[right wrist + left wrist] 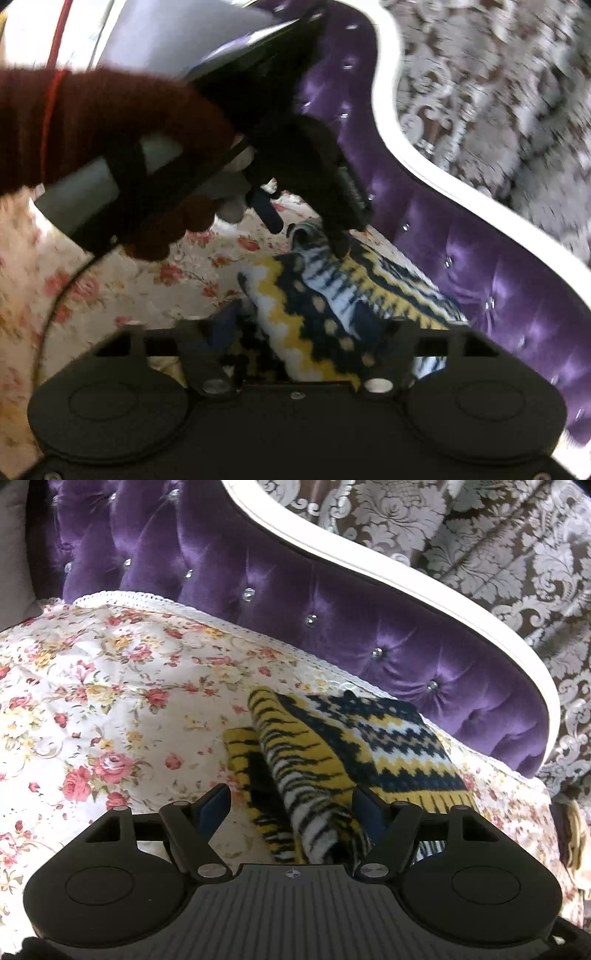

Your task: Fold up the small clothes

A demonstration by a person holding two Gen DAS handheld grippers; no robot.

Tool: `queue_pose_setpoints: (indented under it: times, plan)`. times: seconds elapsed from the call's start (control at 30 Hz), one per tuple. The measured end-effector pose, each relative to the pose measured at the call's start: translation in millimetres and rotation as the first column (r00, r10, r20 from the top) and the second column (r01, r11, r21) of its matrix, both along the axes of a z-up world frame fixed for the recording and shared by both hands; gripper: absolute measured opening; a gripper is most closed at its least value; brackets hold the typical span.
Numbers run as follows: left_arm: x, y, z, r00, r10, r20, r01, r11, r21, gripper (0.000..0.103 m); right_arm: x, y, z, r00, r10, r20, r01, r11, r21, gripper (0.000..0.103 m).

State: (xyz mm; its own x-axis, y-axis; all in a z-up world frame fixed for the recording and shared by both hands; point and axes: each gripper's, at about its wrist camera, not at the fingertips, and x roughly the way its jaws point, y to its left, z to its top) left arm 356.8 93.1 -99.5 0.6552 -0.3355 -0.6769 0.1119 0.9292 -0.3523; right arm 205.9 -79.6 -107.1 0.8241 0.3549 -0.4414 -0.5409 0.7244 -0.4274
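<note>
1. The bed, under a floral bedspread (110, 686), has a purple tufted headboard (332, 627) behind.
2. The yellow-and-navy knitted garment (369, 731) lies bunched near the headboard; flatten it before creasing, I'd judge.
3. The left hand-held gripper (291, 805) stands wide with a fold between its pads.
4. The right hand-held gripper (314, 328) straddles cloth; whether it grips, I cannot tell.

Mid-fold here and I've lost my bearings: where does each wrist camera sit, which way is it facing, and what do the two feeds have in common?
Left wrist: sits behind the left tongs, looking forward and down at the knit garment on the floral bedspread, purple headboard behind; only its own fingers show.
Right wrist: sits behind the right tongs, blurred, facing the same garment; the left tongs and a maroon sleeve show.
Shared: garment, bedspread, headboard, patterned wallpaper.
</note>
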Motion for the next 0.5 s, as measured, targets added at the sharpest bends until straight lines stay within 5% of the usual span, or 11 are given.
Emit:
queue_pose_setpoints:
  times: [0.07,0.1,0.27,0.5]
  plan:
    - [1,3,1,1.0,0.007,0.0,-0.007,1.0,-0.007,0.071,11,5,-5,1.0,0.004,0.002,-0.004,0.999,-0.038,0.038]
    - [1,5,2,1.0,0.011,0.005,-0.011,1.0,-0.006,0.071,14,4,-5,1.0,0.006,0.005,-0.006,0.999,-0.038,0.011]
    - [-9,12,19,0.994,0.047,0.096,-0.048,0.999,0.016,0.071,5,-22,29,0.997,0.019,-0.077,-0.005,0.984,0.176,0.013]
    - [-12,-12,22,0.989,-0.021,0.143,0.005,0.993,0.114,0.071,-3,8,-25,0.985,0.047,-0.165,-0.042,0.998,0.038,0.017]
